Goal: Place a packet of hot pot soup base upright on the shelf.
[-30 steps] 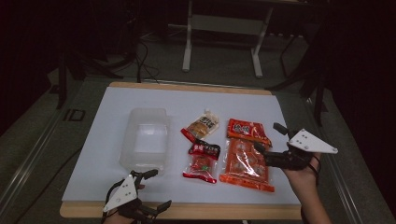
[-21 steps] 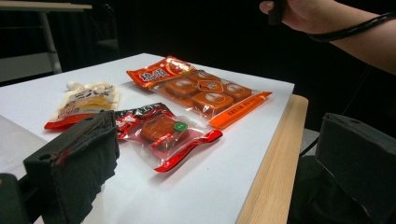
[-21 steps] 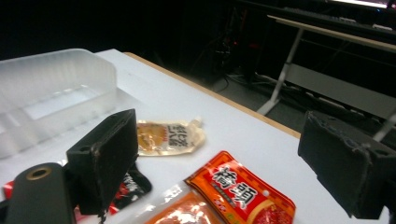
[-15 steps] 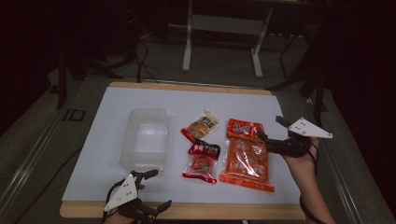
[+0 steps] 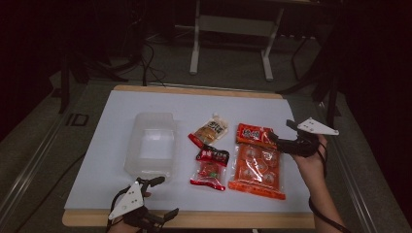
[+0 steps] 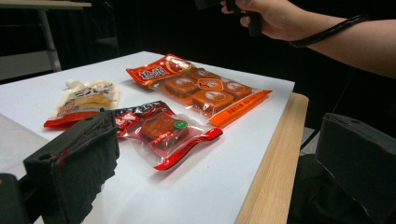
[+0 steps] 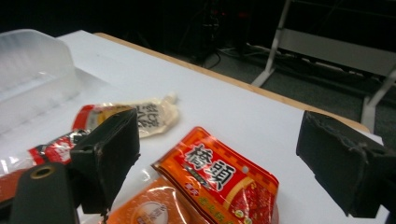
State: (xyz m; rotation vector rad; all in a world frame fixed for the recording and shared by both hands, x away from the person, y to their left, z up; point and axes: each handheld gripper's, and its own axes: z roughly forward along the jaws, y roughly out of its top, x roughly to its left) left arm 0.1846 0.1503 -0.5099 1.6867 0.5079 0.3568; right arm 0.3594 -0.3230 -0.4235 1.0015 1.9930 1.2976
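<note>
Orange pack lies right of centre on the worktop; your right tongs hover at its top edge, gaping, empty. Right gripper view: jaws straddle its red header; descend and pinch. Left tongs, lower left, hang open, idle.

white table | clear plastic tub | beige pouch | small red packet | large orange packet
</note>
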